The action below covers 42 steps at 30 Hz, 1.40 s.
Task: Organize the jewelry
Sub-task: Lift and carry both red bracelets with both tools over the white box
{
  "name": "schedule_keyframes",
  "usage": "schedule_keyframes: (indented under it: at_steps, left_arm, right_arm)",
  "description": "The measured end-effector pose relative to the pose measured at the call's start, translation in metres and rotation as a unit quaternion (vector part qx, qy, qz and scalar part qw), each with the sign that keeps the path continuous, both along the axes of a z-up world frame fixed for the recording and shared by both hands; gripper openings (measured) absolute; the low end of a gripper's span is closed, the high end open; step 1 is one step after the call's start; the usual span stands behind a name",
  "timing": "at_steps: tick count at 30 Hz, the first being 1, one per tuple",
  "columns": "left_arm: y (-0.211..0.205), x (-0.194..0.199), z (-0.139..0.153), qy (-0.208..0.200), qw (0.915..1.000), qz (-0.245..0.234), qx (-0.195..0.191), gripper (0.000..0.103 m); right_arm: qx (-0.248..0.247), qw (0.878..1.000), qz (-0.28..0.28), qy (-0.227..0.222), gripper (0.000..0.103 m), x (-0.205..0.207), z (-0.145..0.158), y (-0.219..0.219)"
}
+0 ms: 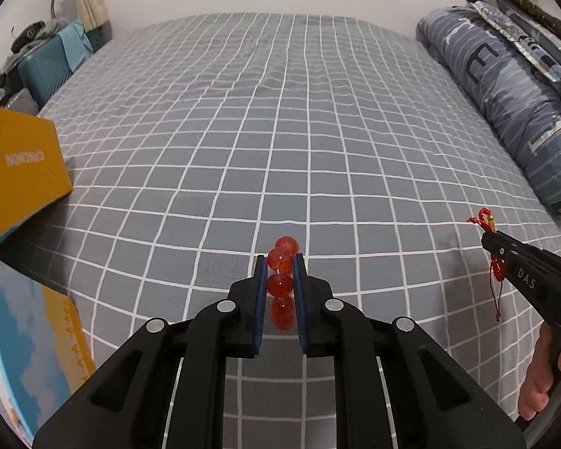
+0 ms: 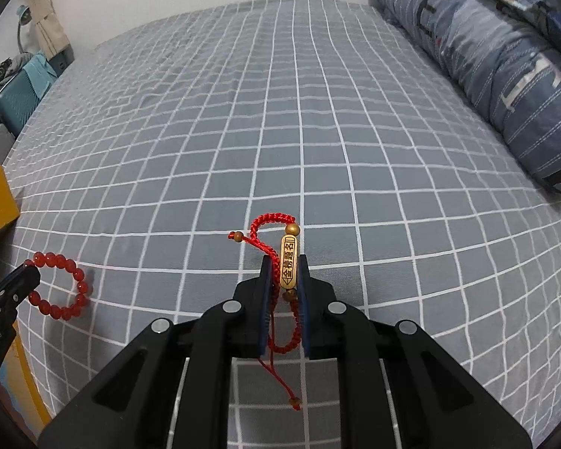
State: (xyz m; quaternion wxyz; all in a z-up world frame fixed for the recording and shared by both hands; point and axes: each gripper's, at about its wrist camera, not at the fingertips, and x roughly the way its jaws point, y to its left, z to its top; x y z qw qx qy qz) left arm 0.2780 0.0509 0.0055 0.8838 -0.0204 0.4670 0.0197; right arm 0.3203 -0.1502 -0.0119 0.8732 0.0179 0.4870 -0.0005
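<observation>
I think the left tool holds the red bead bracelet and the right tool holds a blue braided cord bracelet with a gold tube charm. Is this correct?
Not quite: the cord bracelet in the right tool is red, not blue, as the right wrist view shows. The rest stands: the left tool holds the red bead bracelet, and the cord carries a gold tube charm.

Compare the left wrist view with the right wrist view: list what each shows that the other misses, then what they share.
Only the left wrist view shows the left gripper head-on, shut on the red round-bead bracelet, the blue-and-yellow box at lower left, and a hand holding the right gripper.

Only the right wrist view shows the bead bracelet as a full ring, and the engraved gold tube charm of the red braided cord bracelet, clamped in the right gripper.

Both show the grey checked bedsheet, rolled blue quilt, yellow box and both bracelets.
</observation>
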Motion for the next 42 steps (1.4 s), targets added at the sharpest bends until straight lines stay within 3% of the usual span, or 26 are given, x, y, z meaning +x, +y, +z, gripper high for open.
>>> schedule_keyframes:
  at_steps: [23, 42]
  left_arm:
    - [0.001, -0.073, 0.063, -0.06, 0.9981, -0.002, 0.009, 0.013]
    - [0.065, -0.164, 0.102, -0.077, 0.9963, 0.037, -0.013, 0.013]
  right_arm:
    - [0.007, 0.997, 0.026, -0.07, 0.012, -0.076, 0.088, 0.015]
    - [0.016, 0.995, 0.08, -0.065, 0.012, -0.156, 0.097, 0.069]
